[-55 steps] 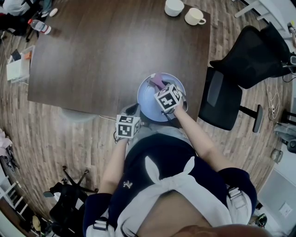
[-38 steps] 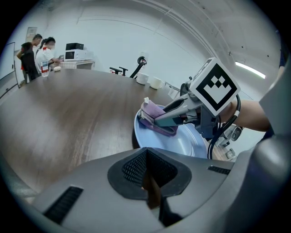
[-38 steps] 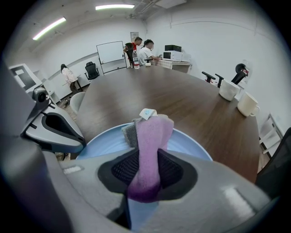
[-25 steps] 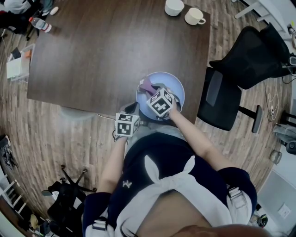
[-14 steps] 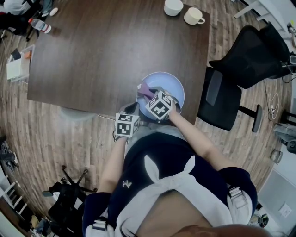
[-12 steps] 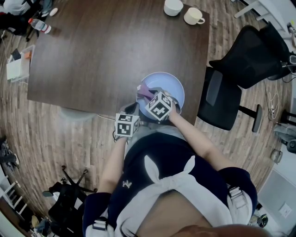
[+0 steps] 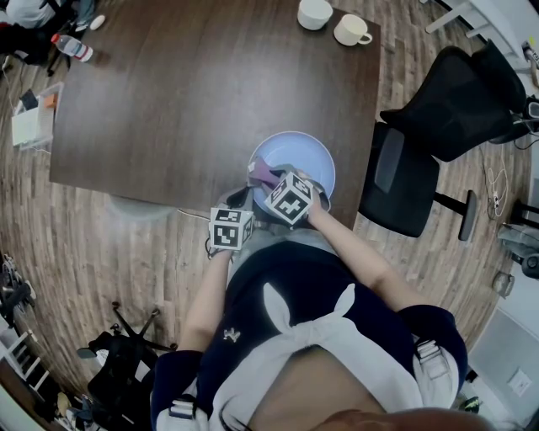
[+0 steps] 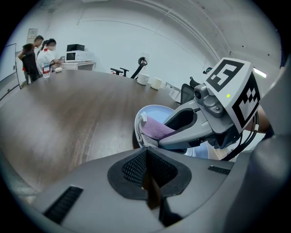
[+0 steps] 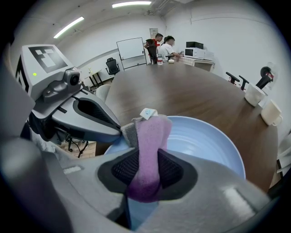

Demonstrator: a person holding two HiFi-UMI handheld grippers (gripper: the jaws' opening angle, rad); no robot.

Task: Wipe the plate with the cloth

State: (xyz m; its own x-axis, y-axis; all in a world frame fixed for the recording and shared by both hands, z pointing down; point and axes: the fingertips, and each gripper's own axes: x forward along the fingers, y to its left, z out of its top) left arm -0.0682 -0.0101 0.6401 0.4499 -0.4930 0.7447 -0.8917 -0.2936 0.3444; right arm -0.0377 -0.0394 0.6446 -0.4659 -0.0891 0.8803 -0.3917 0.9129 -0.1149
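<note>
Across the wood-plank floor point(image 7: 109, 252) stood a big dark brown table point(image 7: 185, 93), with a black office chair point(image 7: 421, 168) pushed up at its right side. Close to the table's near edge, right in front of the person, sat the pale blue plate point(image 7: 307, 151), a wide shallow one whose far half was bare. Both tools met at the plate's near left rim. The left gripper point(image 8: 145, 154) pointed down at that rim from the table's edge, its jaws closed together on the plate's lip. The right gripper point(image 9: 146, 159) leaned in over the plate from the near side, its tip just beside the left one's, and its jaws were clamped on the cloth point(image 9: 150, 141), which filled the gap between the two black pads. That cloth was purple with a grey strip along one side; it stuck up past the pads and lay over the near left part of the plate, its end touching or almost touching the tip of the left tool. Two pale cups point(image 7: 316, 13) stood well apart from all this at the table's far right corner. A small white tag point(image 9: 148, 113) poked out of the cloth's top end. Some people point(image 9: 161, 45) stood at a counter by the far wall.
</note>
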